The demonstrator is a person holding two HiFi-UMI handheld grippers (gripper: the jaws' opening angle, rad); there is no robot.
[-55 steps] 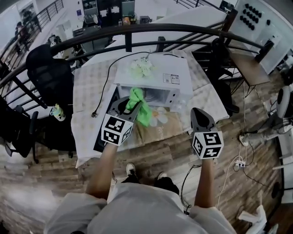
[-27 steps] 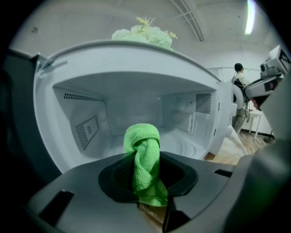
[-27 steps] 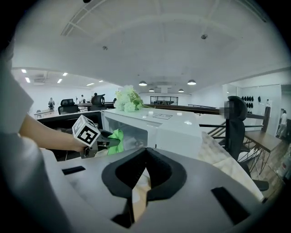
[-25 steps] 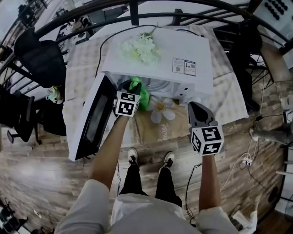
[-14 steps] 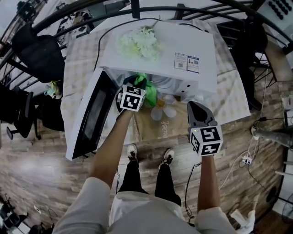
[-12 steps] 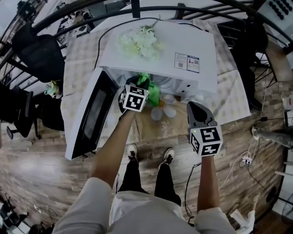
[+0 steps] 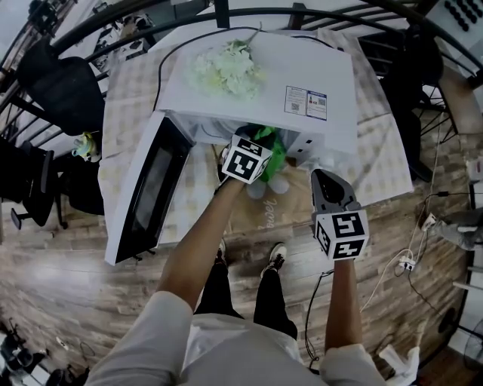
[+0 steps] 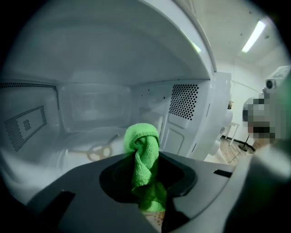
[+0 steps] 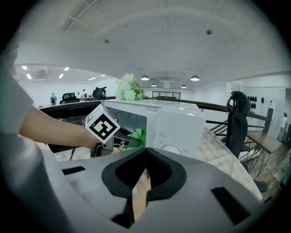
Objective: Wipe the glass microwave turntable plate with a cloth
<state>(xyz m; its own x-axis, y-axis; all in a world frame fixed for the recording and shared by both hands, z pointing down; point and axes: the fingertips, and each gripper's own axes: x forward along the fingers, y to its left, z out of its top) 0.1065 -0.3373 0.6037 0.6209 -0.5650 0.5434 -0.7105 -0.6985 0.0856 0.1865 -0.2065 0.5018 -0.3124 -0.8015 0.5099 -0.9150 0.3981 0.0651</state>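
The white microwave (image 7: pixel 302 71) stands with its door (image 7: pixel 147 192) swung open to the left. My left gripper (image 7: pixel 260 149) reaches into the right part of the cavity mouth, shut on a green cloth (image 7: pixel 272 147). In the left gripper view the cloth (image 8: pixel 142 150) stands twisted between the jaws of the left gripper (image 8: pixel 143 157). Beyond it the glass turntable plate (image 8: pixel 68 157) lies on the cavity floor, with the roller ring (image 8: pixel 97 152) showing through. My right gripper (image 7: pixel 321 177) hangs in front of the control panel (image 9: pixel 175 129), shut and holding nothing (image 9: pixel 146 152).
A bunch of pale flowers (image 7: pixel 223 71) lies on top of the microwave. A placemat (image 7: pixel 264 211) covers the checked tablecloth (image 7: pixel 132 98) in front. A black railing (image 7: pixel 223 11) curves behind the table, and a black office chair (image 7: pixel 64 90) stands to the left.
My left gripper has carried the green cloth rightward along the microwave opening, from the left part to the right part. The right gripper has barely moved.
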